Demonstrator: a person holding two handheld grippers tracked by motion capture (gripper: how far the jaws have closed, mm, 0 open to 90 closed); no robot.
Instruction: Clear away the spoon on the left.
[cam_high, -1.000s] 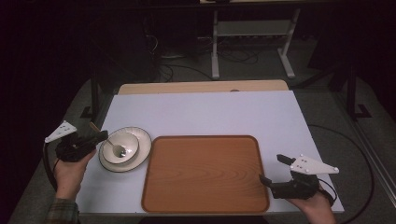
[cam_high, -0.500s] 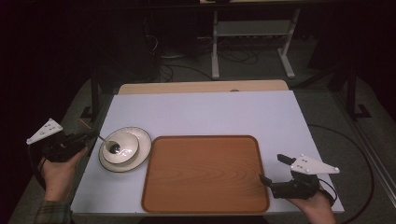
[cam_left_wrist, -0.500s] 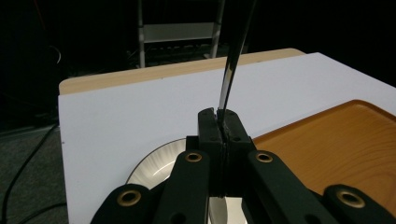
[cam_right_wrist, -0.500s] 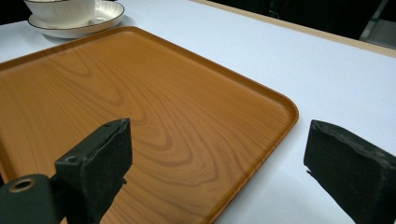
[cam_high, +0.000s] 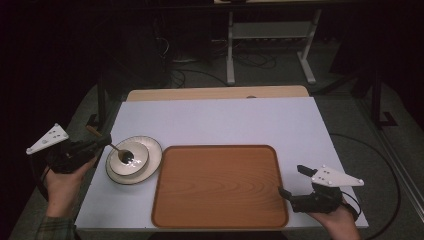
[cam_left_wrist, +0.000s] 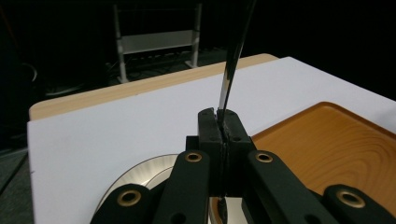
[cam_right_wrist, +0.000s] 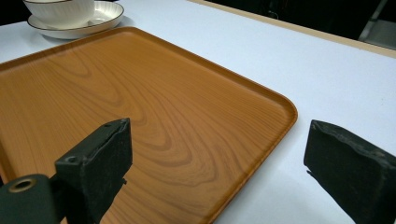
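Note:
My left gripper (cam_high: 104, 141) is shut on the thin metal handle of a spoon (cam_high: 117, 150) off the table's left edge. The spoon's dark bowl end rests inside a white bowl (cam_high: 131, 157) that sits on a white plate (cam_high: 150, 167). In the left gripper view the jaws (cam_left_wrist: 223, 123) pinch the spoon handle (cam_left_wrist: 231, 79), which rises out of frame. My right gripper (cam_high: 292, 181) stands open at the near right corner of a wooden tray (cam_high: 220, 185). The right gripper view has the open gripper (cam_right_wrist: 219, 154) over the tray's corner (cam_right_wrist: 140, 107).
The white table top (cam_high: 225, 122) stretches behind the tray, with a wooden strip (cam_high: 215, 93) along its far edge. The bowl (cam_right_wrist: 60, 9) and plate (cam_right_wrist: 105, 16) lie far off in the right gripper view. A metal stand (cam_high: 270, 40) and cables are on the floor beyond.
My left hand has pulled back to the left, past the table's edge, with the spoon handle still in its jaws. The right gripper has stayed put.

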